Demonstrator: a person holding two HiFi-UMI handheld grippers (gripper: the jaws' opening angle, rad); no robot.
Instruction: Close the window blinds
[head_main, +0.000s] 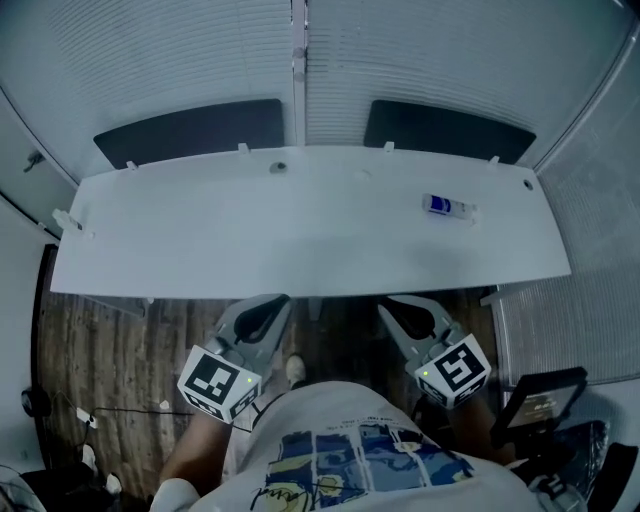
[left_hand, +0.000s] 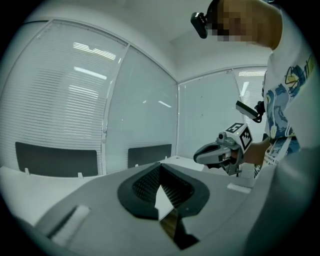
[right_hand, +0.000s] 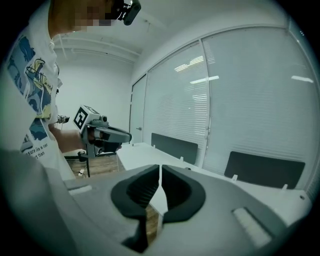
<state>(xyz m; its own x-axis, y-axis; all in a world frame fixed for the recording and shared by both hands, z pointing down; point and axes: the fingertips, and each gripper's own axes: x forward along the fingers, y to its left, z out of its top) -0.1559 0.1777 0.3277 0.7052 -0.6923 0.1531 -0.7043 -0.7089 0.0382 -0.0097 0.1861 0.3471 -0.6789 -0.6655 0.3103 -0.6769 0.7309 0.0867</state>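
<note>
1. Blinds (head_main: 180, 60): down over both panes behind the desk (head_main: 250, 240), L & R of the centre post (head_main: 299, 100). Slats show as fine level lines, with no outside view through them. In the left gripper view one pane reads striped and the next smoother, so can't tell if the slats are tilted fully flat.
2. L gripper (head_main: 272, 305): jaws pressed together, nothing between. It is held low by the person's torso at the near desk edge, well apart from the blinds.
3. R gripper (head_main: 398, 308): same. Jaws together, empty, low by the torso, pointing toward the desk.
4. The desk sits between person & window, w/ dark screens (head_main: 195, 130) along its far edge. A small blue/white item (head_main: 447, 206) lies on top at R, prob. not part of the job.
5. Step, my read: no contact w/ the blinds or any control. The scene fits two stages: slats part open w/ hands yet to go in, or blinds shut already w/ hands clear. Pics don't settle which.
6. Control: a small fitting (head_main: 298, 55) sits high on the post, poss. a wand/cord mount. Too small to say.
7. Next calls for a closer look at slat tilt. If more closing is needed, it means a long reach over the desk & parted jaws on a thin control that is easy to miss.
</note>
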